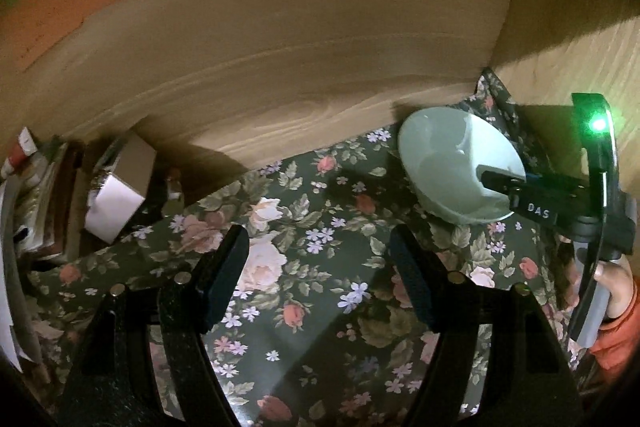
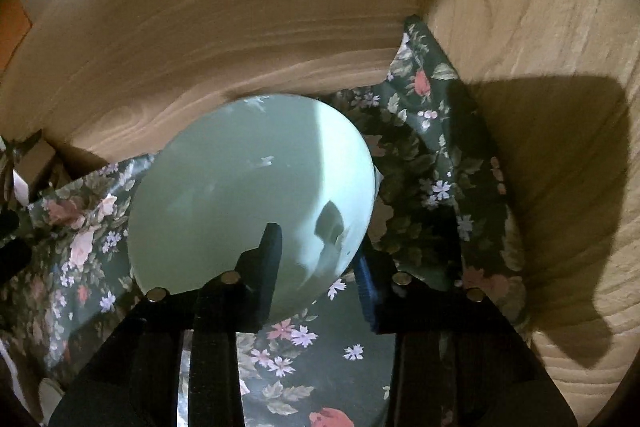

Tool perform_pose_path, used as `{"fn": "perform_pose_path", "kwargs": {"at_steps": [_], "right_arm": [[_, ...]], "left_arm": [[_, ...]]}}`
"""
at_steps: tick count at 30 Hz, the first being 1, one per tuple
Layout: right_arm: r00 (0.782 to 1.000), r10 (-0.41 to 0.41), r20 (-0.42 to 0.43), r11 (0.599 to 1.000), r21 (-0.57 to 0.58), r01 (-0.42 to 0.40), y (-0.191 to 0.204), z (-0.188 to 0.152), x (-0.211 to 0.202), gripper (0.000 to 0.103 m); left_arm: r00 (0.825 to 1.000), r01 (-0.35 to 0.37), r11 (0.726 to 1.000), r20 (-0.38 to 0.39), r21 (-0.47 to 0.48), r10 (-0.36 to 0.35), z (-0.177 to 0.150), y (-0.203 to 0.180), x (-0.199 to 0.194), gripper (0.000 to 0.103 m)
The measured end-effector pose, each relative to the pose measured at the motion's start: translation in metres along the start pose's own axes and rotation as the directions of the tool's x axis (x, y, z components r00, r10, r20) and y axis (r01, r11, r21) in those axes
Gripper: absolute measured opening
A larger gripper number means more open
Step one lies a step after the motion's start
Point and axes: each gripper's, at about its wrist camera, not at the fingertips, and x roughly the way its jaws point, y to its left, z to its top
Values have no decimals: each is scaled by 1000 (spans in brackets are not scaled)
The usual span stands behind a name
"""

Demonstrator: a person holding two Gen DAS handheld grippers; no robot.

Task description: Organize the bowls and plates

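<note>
A pale green bowl [image 1: 448, 155] is tilted near the back right corner of a wooden cabinet, over a dark floral liner [image 1: 320, 267]. My right gripper [image 1: 496, 183] grips its rim, one finger inside the bowl and one outside. In the right wrist view the bowl [image 2: 240, 195] fills the middle, with my right gripper [image 2: 316, 267] shut on its near rim. My left gripper [image 1: 320, 267] is open and empty above the liner, to the left of the bowl.
The wooden back wall [image 1: 300, 47] and right side wall [image 2: 540, 67] close in the shelf. A small cardboard box [image 1: 120, 187] and stacked papers [image 1: 32, 195] sit at the left. The liner [image 2: 432, 155] bunches up in the back right corner.
</note>
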Motion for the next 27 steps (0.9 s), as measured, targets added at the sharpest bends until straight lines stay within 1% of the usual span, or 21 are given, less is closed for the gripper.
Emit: {"fn": "perform_pose_path", "kwargs": {"at_steps": [5,9,12,13,15,17,20,22,24,25,27], "right_arm": [[999,32,-19,996,-83,-33,23,-12,-2,19],[997,69,-42,982,-173,-76,48,-28,-10,17],[992,104,-66,970,-213,-116,61,-42,-15,16],[991,113,-73,967,-220,-126,65,-46,-17,16],[987,136,-84,964,-219,-152,71,-53,-20,16],[983,156,-95,965,-200,-172,73,-55,-23,17],[984,153,-86,969,-183,-167,71,-55,-29,19],[987,142,-80,971,-180,-155,73,-57,-33,19],[985,148,-84,972,-172,-161,75,-59,-35,20],[985,152,-87,972,-166,-164,79,-56,-27,20],[983,158,-91,974,-151,-170,76,-57,-26,20]], "left_arm": [[999,28,1000,-27,-7,-28,-3,-4,5,73],[998,14,1000,-64,10,-14,-11,-7,12,73],[994,9,1000,-106,13,-8,-19,-7,20,73],[993,8,1000,-117,11,-7,-21,-7,22,71],[988,17,1000,-151,7,-16,-26,-6,28,62],[980,30,1000,-197,-3,-30,-32,-5,36,57],[973,32,999,-227,-12,-34,-39,-4,41,45],[968,48,999,-245,-10,-49,-42,-5,44,42],[964,61,998,-257,-14,-63,-43,-5,47,34],[963,65,998,-262,-15,-67,-44,-5,48,31],[957,80,997,-279,-18,-82,-46,-6,51,23]]}}
